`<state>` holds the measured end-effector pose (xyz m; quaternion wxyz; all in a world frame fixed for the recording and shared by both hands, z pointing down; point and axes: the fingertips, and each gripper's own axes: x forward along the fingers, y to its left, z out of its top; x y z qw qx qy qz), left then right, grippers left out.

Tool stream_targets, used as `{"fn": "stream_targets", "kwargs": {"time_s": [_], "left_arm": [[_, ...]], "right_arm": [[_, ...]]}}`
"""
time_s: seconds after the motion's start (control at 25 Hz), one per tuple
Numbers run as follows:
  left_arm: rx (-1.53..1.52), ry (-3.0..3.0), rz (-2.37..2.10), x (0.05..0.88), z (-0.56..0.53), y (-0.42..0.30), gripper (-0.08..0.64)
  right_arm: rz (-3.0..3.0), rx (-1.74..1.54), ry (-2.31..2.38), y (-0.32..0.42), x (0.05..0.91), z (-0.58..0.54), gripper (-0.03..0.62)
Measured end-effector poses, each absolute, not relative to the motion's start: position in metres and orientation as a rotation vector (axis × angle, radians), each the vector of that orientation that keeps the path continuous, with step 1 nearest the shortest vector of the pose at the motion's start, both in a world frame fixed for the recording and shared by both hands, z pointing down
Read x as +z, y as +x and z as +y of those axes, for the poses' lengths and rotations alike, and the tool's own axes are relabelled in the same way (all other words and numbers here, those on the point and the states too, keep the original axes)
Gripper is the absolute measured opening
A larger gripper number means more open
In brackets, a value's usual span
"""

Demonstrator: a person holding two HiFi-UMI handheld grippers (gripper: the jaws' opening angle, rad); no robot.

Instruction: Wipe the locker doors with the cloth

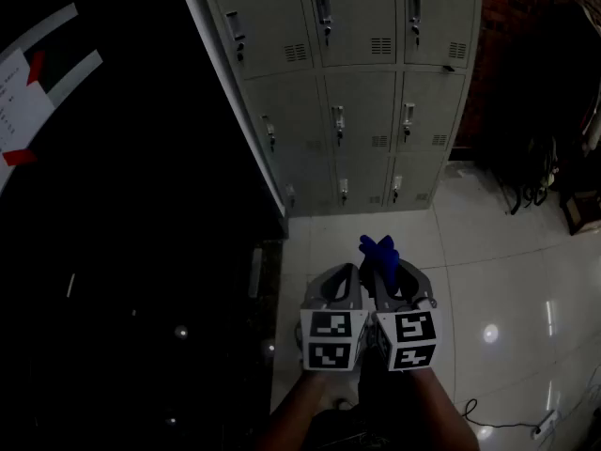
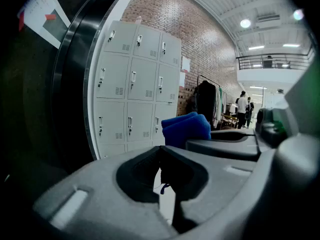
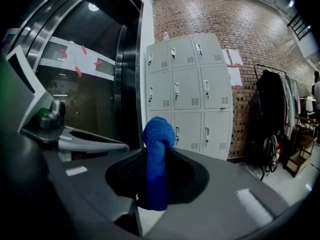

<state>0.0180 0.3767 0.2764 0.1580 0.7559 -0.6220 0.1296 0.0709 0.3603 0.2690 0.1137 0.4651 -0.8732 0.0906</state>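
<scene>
The grey locker bank point(image 1: 357, 92) stands ahead, its doors shut, and also shows as the lockers point(image 2: 132, 89) and the lockers point(image 3: 187, 89). A blue cloth point(image 1: 378, 252) sticks up from my right gripper point(image 1: 399, 282), which is shut on it. In the right gripper view the cloth point(image 3: 159, 134) rises between the jaws of the right gripper point(image 3: 156, 156). My left gripper point(image 1: 344, 278) is held right beside it, shut with nothing in it. From the left gripper point(image 2: 161, 149) the cloth point(image 2: 186, 129) appears just to the right. Both grippers are well short of the lockers.
A dark glass wall point(image 1: 122, 205) with paper notices point(image 1: 23, 92) runs along the left. A brick wall point(image 3: 250, 34) and a clothes rack point(image 1: 545, 130) stand to the right of the lockers. White floor tiles point(image 1: 507, 280) lie below, with a cable point(image 1: 507, 423) near my feet. People point(image 2: 243, 106) stand far off.
</scene>
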Motion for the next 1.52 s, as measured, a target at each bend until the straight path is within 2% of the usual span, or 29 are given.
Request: {"fn": "stream_targets", "kwargs": {"time_s": [0.52, 1.04, 1.52], "left_arm": [[0.401, 2.118, -1.847, 0.259, 0.162, 0.006, 0.003], [0.385, 2.104, -1.902, 0.264, 0.060, -0.019, 0.003], [0.341, 2.155, -1.901, 0.273, -0.053, -0.085, 0.003]], "right_arm": [[-2.630, 0.255, 1.269, 0.053, 0.245, 0.141, 0.083], [-2.677, 0.217, 1.208, 0.025, 0.254, 0.038, 0.083], [-2.746, 0.095, 1.248, -0.046, 0.250, -0.078, 0.084]]}}
